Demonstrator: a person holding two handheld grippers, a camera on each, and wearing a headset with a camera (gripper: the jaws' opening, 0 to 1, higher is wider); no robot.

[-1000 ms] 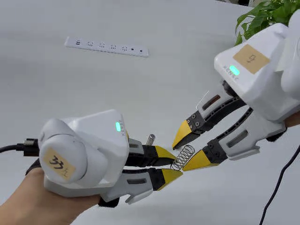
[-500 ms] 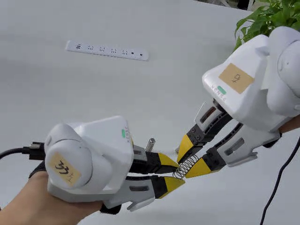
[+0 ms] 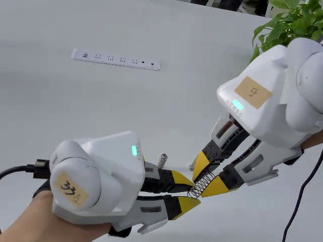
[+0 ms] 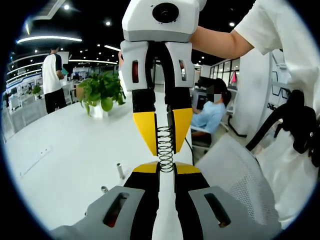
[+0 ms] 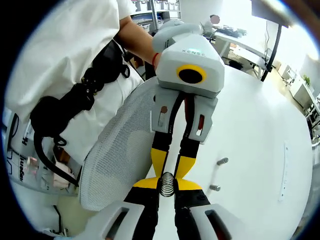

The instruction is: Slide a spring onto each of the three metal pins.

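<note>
A small metal spring (image 3: 201, 185) hangs in the air between the two grippers above the white table (image 3: 75, 111). My left gripper (image 3: 193, 192), from the lower left, is shut on one end of it. My right gripper (image 3: 208, 177), coming from the upper right, is shut on the other end. In the left gripper view the spring (image 4: 165, 147) rises from my left gripper (image 4: 166, 168) into the right gripper (image 4: 165, 135). The right gripper view looks at the spring (image 5: 167, 186) end-on between my right gripper (image 5: 166, 184) tips. On the table behind stand a pin wearing a spring (image 3: 161, 160) and a bare pin (image 3: 192, 165).
A white power strip (image 3: 116, 58) lies at the far left of the table. A potted plant (image 3: 287, 20) stands at the far right. A black cable (image 3: 300, 201) runs by the right edge. A mesh chair (image 5: 120, 150) is behind the person.
The right gripper's jaws, spread wide a second ago, have drawn in around the spring. The left gripper has kept its hold on the spring.
</note>
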